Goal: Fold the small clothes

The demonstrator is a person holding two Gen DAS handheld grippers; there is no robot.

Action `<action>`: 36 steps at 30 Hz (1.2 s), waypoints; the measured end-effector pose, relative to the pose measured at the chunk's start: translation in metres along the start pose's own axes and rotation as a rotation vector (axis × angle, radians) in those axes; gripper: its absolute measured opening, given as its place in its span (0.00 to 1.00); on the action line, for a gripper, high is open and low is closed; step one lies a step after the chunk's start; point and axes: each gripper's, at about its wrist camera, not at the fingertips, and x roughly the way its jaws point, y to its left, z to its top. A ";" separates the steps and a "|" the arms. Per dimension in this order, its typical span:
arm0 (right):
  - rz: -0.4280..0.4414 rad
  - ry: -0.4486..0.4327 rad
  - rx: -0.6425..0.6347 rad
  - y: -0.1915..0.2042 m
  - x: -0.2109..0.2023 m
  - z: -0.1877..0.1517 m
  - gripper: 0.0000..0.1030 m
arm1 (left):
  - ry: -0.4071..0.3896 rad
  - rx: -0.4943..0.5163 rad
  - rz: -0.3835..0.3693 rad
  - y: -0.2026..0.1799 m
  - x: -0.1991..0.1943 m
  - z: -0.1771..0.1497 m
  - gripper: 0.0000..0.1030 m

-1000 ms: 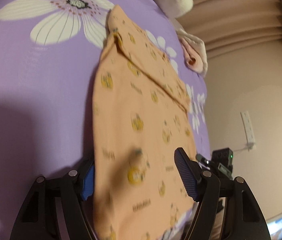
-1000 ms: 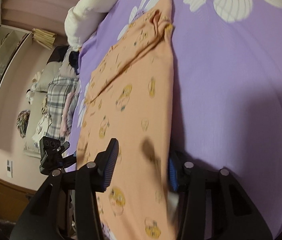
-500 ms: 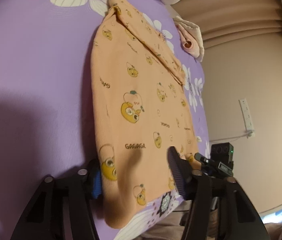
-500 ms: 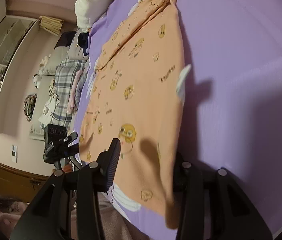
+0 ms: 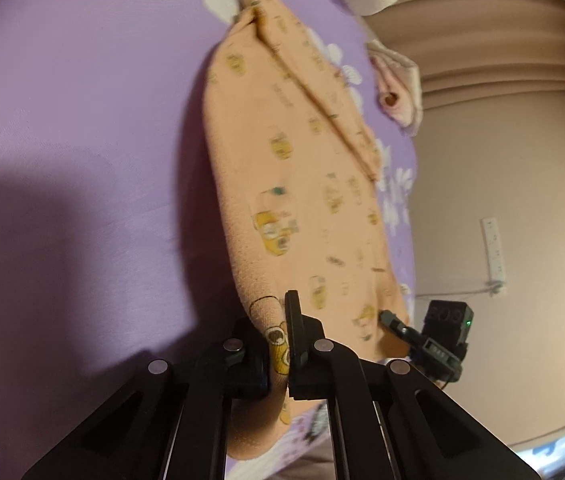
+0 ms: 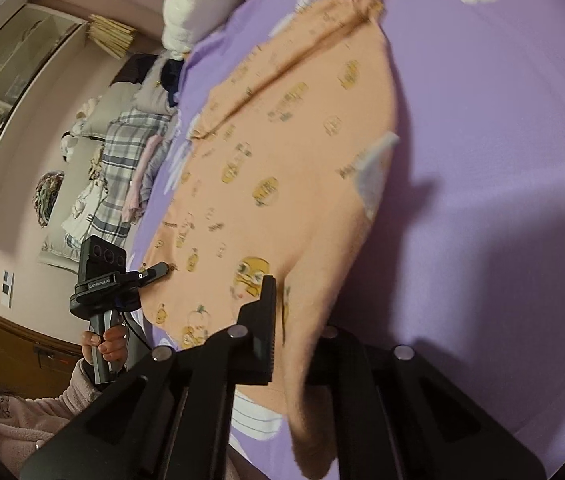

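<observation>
Orange cartoon-print garment (image 6: 294,184), frame centre, on purple floral bedsheet (image 6: 482,140); near hem pinched in right gripper (image 6: 296,336). Left gripper (image 6: 102,276), hand-held, lower left. Plaid clothes (image 6: 122,152), left.

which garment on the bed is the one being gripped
The orange cartoon-print garment: both the left gripper and the right gripper pinch its near hem. The pink garment lies untouched at the bed's edge.
</observation>
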 end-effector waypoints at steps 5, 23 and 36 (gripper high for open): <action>0.057 -0.092 -0.062 0.020 -0.014 0.012 0.06 | -0.059 0.067 -0.086 -0.028 -0.009 0.009 0.02; 0.083 -0.288 -0.219 0.074 -0.043 0.051 0.05 | -0.203 0.248 -0.121 -0.087 -0.030 0.039 0.01; 0.013 -0.355 -0.316 0.098 -0.063 0.044 0.03 | -0.220 0.330 -0.136 -0.103 -0.037 0.032 0.00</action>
